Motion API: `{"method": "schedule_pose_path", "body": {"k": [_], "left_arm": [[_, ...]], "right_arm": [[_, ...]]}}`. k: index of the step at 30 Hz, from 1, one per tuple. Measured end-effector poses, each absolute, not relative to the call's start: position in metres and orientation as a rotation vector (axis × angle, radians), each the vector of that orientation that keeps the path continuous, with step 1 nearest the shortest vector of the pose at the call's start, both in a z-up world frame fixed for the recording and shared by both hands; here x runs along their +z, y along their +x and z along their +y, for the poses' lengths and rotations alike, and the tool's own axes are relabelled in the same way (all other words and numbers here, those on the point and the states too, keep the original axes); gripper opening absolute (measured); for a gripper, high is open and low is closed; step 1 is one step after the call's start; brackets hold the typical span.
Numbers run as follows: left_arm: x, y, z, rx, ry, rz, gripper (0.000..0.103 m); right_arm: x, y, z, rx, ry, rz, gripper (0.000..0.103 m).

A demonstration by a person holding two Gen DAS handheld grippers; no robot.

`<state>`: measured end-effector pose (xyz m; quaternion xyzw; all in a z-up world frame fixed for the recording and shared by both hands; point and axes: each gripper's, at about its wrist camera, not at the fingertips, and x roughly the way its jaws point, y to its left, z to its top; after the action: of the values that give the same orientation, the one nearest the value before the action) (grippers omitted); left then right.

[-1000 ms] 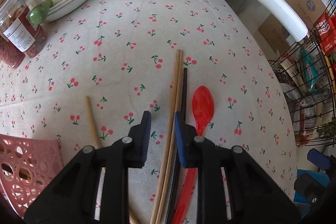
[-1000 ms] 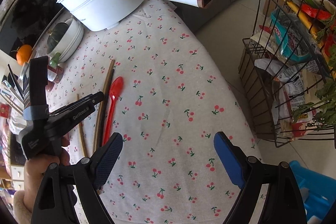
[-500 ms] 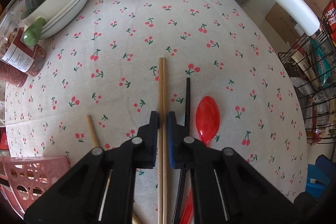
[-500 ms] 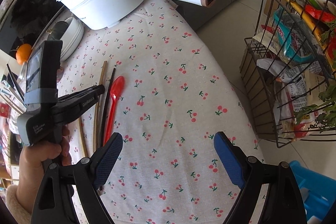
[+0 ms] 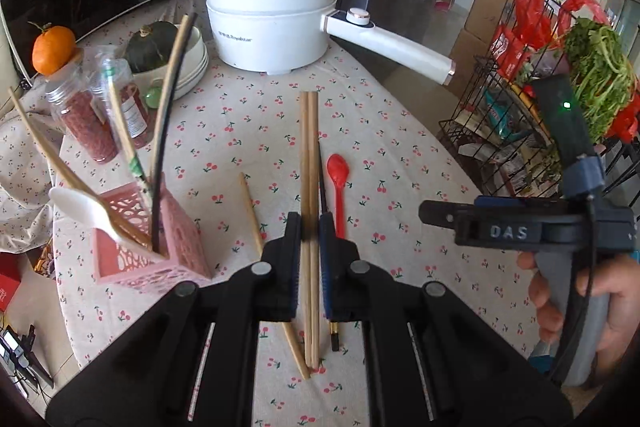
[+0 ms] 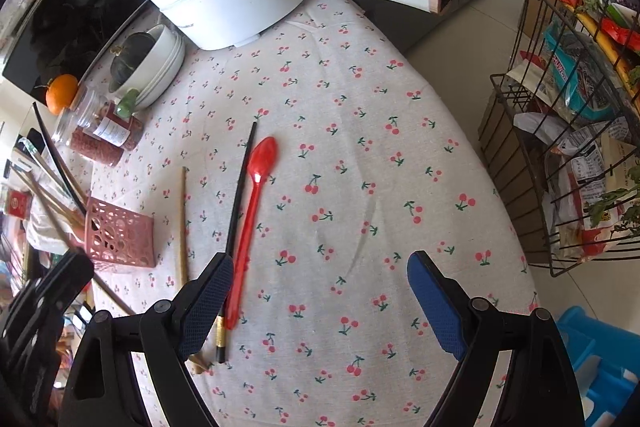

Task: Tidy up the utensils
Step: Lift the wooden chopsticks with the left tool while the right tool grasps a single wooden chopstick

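1. Your left gripper (image 5: pixel 309 231) pinches the wooden chopsticks (image 5: pixel 309 163), lifted above the table (image 5: pixel 400 131) middle.
2. Right gripper (image 6: pixel 320 287) spread, holding nothing.
3. Risk: the pair may splay or slip entering the pink basket (image 5: pixel 180 227).

white pot (image 5: pixel 272 27) | orange (image 5: pixel 53 47) | stacked bowls (image 6: pixel 164 67) | wire rack (image 6: pixel 568 131)

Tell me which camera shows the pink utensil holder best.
The left wrist view: the pink utensil holder stands unobstructed, its contents visible: chopsticks and a white spoon. The right wrist view shows it smaller, near the left edge, its contents blurred.
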<state>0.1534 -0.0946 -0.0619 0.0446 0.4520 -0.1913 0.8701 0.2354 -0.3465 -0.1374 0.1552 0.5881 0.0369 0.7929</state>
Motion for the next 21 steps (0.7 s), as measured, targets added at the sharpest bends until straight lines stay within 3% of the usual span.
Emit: {"method": "schedule_pose_path", "body": {"k": [11, 21], "left_arm": [[-0.045, 0.115, -0.014, -0.323, -0.041, 0.837, 0.008], [-0.031, 0.098, 0.03, -0.336, -0.119, 0.827, 0.008]], "right_arm": [[-0.152, 0.255, -0.264, 0.186, 0.302, 1.27, 0.089], [-0.185, 0.278, -0.194, 0.188, 0.245, 1.273, 0.052]]}}
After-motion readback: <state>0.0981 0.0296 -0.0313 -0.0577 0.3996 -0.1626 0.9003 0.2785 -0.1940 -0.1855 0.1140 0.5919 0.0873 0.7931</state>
